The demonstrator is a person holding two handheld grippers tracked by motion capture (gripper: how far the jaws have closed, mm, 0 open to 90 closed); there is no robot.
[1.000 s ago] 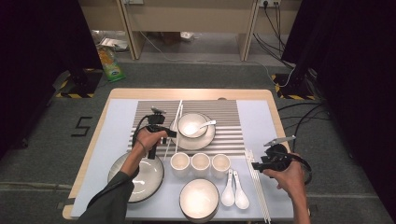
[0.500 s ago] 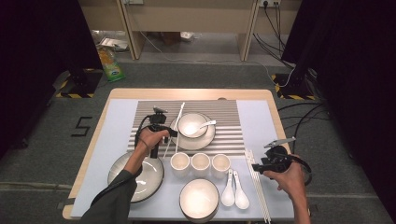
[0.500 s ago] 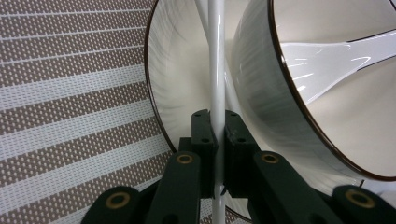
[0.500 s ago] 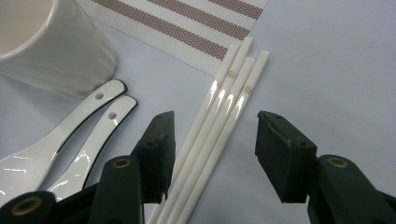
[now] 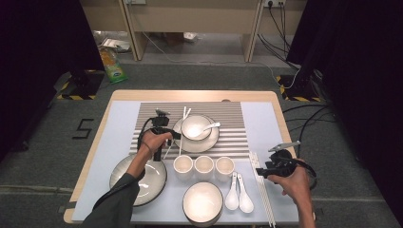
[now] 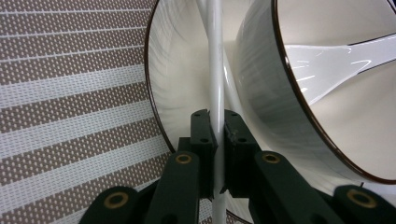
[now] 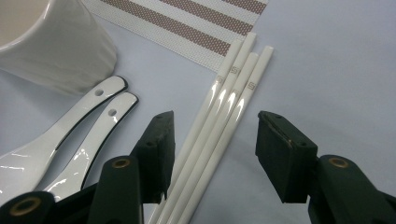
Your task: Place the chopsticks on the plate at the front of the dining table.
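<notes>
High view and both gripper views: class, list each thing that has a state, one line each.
Left tool: shut on a white chopstick.
Right tool: open over four chopsticks.
Small bowl: holds a spoon.
Three cups: upright.
Two spoons: lying flat.

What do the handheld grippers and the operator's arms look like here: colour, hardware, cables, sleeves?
Both grippers are black. The left gripper has two flat black jaws on black link arms with brass-coloured pivot pins; the right gripper is built the same way. In the high view a black cable loops from each, and the right one carries a grey plate. The left arm wears a dark sleeve.
</notes>
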